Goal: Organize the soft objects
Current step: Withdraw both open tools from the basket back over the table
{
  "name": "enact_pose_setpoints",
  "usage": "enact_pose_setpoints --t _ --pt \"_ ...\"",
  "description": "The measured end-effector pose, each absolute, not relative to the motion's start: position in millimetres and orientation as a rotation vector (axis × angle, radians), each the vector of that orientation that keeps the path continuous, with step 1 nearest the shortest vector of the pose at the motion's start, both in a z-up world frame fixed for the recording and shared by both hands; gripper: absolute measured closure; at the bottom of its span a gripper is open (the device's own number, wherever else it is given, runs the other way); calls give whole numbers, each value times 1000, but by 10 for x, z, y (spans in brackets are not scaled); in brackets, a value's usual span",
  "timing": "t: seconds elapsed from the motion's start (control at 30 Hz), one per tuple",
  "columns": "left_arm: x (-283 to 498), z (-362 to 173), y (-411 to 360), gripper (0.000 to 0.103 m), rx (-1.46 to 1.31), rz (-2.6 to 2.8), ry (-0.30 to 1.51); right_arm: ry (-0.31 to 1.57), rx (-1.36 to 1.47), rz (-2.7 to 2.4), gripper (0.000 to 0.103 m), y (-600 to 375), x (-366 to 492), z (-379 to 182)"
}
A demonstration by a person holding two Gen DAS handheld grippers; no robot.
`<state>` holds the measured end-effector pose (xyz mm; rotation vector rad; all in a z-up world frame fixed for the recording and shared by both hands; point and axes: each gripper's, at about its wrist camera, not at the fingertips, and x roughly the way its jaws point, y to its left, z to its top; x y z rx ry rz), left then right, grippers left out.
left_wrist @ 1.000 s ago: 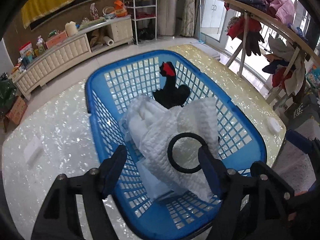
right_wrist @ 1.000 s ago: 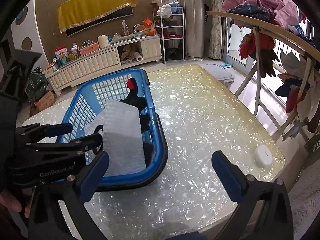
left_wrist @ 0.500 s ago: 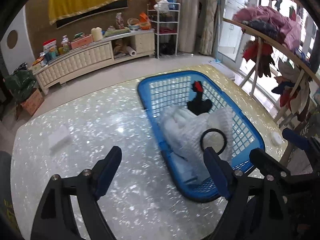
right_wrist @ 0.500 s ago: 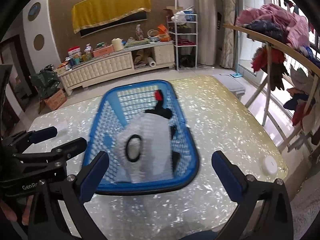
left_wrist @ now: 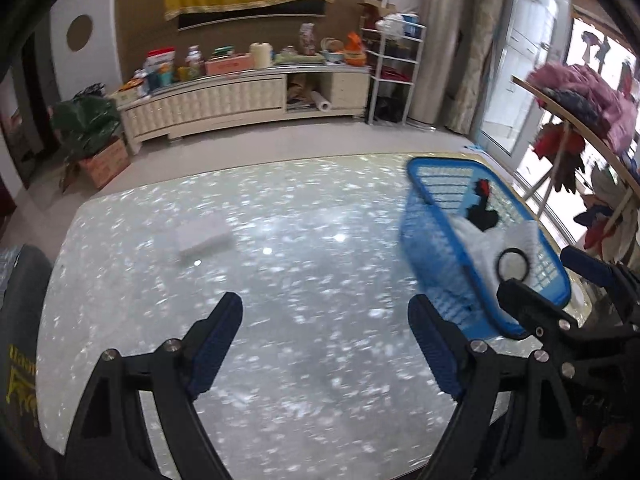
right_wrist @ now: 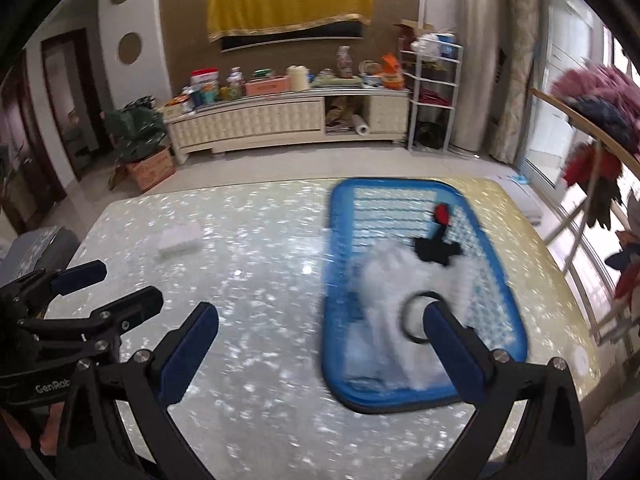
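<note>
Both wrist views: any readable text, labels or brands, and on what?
"GenRob", cut off at the right: white lettering on the body of the left hand-held gripper, seen in the right wrist view.
Yellow lettering on a dark object at the left edge of the left wrist view: too distorted to read.
Labels on the boxes and bottles on the far cabinet: too small and blurred to read.
</note>
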<state>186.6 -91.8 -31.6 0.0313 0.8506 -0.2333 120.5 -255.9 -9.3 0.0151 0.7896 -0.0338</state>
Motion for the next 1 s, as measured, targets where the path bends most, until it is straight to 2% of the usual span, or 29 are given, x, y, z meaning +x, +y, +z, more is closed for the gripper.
enact_pose_setpoints --t 0.57,1.0 --pt "1921 -457 608 19 -82 -22 862 826 -89 194 1 -1373 1982 -387" --pt "2444 -786 1144 19 -82 52 911 896 -154 268 1 -940 2619 -763"
